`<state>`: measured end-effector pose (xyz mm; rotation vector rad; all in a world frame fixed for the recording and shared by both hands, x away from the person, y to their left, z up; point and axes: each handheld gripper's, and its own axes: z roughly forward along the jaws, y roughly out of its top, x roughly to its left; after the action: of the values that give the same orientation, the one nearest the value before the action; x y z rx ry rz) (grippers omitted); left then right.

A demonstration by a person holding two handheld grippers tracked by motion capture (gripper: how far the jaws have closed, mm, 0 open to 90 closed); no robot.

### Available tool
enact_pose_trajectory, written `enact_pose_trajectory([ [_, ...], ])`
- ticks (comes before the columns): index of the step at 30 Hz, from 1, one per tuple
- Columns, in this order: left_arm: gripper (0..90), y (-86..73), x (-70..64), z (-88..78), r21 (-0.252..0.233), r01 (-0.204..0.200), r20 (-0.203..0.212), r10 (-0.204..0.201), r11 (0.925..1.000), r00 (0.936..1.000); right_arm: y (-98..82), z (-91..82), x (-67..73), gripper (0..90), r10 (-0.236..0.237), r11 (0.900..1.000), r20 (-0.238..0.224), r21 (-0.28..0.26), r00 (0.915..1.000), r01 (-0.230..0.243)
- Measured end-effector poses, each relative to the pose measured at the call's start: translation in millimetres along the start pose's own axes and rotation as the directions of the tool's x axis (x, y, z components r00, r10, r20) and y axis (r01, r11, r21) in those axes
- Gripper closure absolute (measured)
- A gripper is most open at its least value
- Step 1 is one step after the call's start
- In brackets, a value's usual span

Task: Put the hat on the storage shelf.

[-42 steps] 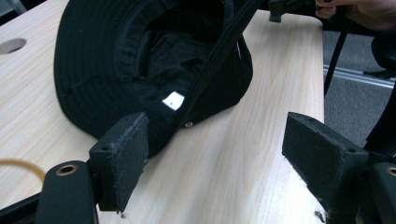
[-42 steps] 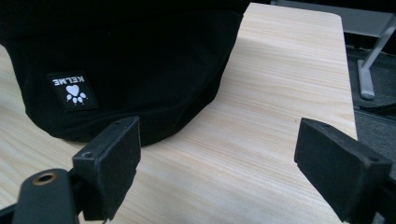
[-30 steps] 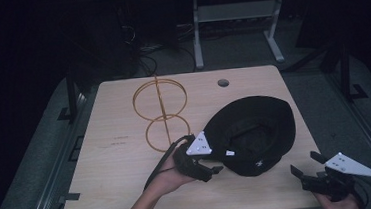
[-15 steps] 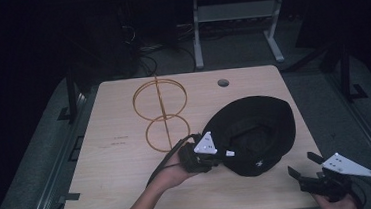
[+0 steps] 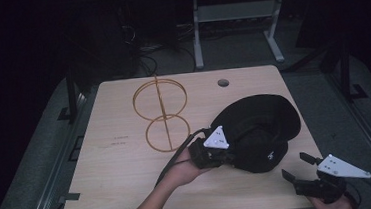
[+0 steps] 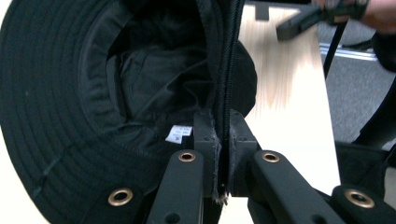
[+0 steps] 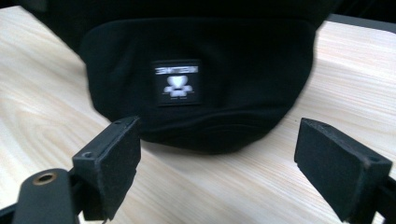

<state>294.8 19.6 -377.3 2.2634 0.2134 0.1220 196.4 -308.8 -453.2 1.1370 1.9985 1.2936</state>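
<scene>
A black bucket hat (image 5: 263,126) lies on the right half of the wooden table (image 5: 119,180). My left gripper (image 5: 227,156) is at the hat's near-left edge, and its jaws have just been closing. In the left gripper view the left gripper (image 6: 223,135) is shut on the hat's brim (image 6: 226,70), which stands on edge between the pads, with the hat's inside (image 6: 93,93) to the left. My right gripper (image 5: 294,166) hovers open at the front right corner. In the right gripper view it (image 7: 226,163) faces the hat's crown (image 7: 201,70) and its logo patch (image 7: 177,81), with nothing between the pads.
A gold wire stand (image 5: 160,114) made of rings on a rod sits at the table's middle back, to the left of the hat. A round cable hole (image 5: 223,83) lies near the far edge. Dark floor and a metal frame (image 5: 237,20) lie beyond the table.
My left gripper has slid right onto the hat's near edge and shut on the brim. The right gripper has stayed at the front right corner.
</scene>
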Motion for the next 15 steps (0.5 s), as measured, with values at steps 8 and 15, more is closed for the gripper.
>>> enact_pose_trajectory([
  [8, 85.4, 18.3, 1.7, 3.1, -0.048, 0.039, 0.026, -0.038, 0.9981, 0.9989, 5.8, 10.1, 12.5, 14.1, -0.038, 0.999, -0.06, 0.007, 0.9975, 0.038],
  [15, 85.4, 33.3, -2.3, 5.7, -0.072, 0.035, 0.049, -0.031, 0.9968, 0.9983, 9.5, 19.2, 20.1, 14.3, -0.06, 0.998, -0.076, 0.017, 0.9952, 0.062],
])
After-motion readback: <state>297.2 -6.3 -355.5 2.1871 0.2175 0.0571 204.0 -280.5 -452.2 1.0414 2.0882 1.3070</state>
